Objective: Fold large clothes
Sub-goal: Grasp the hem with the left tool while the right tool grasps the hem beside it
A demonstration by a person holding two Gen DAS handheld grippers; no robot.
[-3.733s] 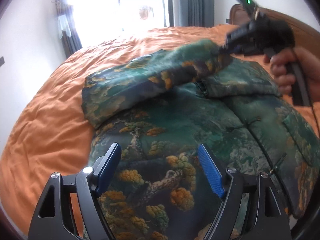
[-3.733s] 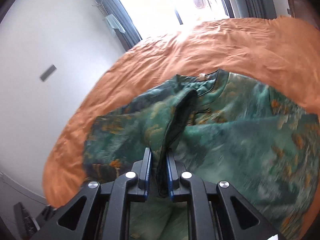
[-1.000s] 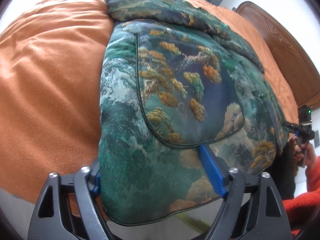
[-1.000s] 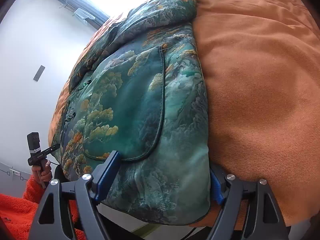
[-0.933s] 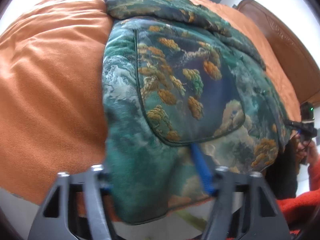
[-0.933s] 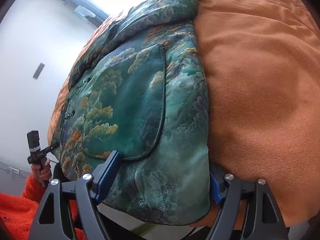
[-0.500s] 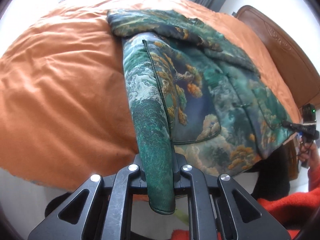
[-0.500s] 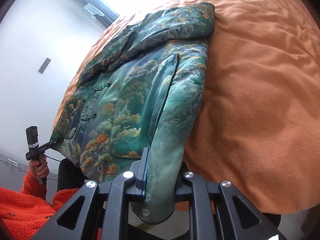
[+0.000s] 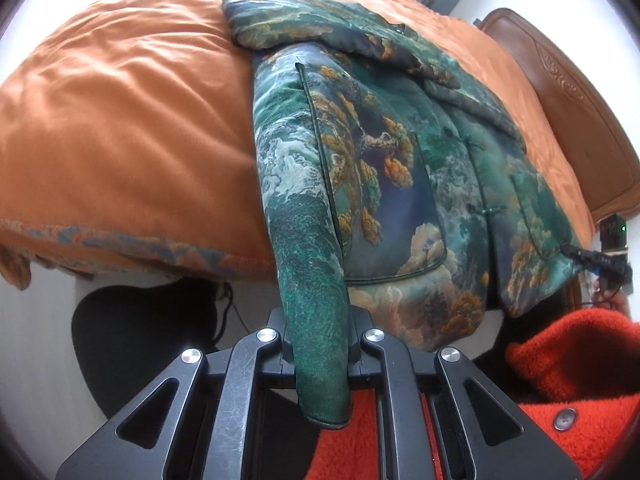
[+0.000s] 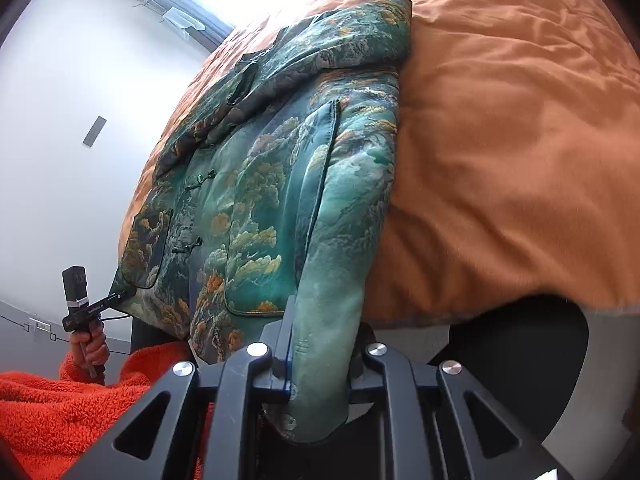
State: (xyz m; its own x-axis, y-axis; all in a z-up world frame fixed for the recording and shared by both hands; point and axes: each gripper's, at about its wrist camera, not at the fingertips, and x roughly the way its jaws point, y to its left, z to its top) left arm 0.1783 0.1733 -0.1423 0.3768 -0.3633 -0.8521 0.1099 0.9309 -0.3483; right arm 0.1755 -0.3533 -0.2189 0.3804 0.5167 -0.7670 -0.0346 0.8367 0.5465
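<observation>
A green brocade jacket [image 9: 392, 152] with gold tree patterns lies front up on an orange bed [image 9: 120, 120], its sleeves folded across the chest. My left gripper [image 9: 318, 344] is shut on the jacket's bottom hem corner, pulled off the bed edge. My right gripper [image 10: 318, 364] is shut on the other bottom hem corner of the jacket [image 10: 260, 184], also pulled past the bed's [image 10: 520, 140] edge. Each gripper shows small in the other's view, held at the hem.
A wooden headboard [image 9: 572, 112] stands at the right in the left wrist view. The person's red fleece sleeve [image 9: 572, 380] is close below. A dark object [image 9: 132, 340] lies on the floor under the bed edge. A white wall [image 10: 80, 100] and window are beyond.
Both grippers closed on the jacket's bottom hem corners and pulled back, drawing the hem off the bed edge. Earlier the right gripper held a sleeve over the chest.
</observation>
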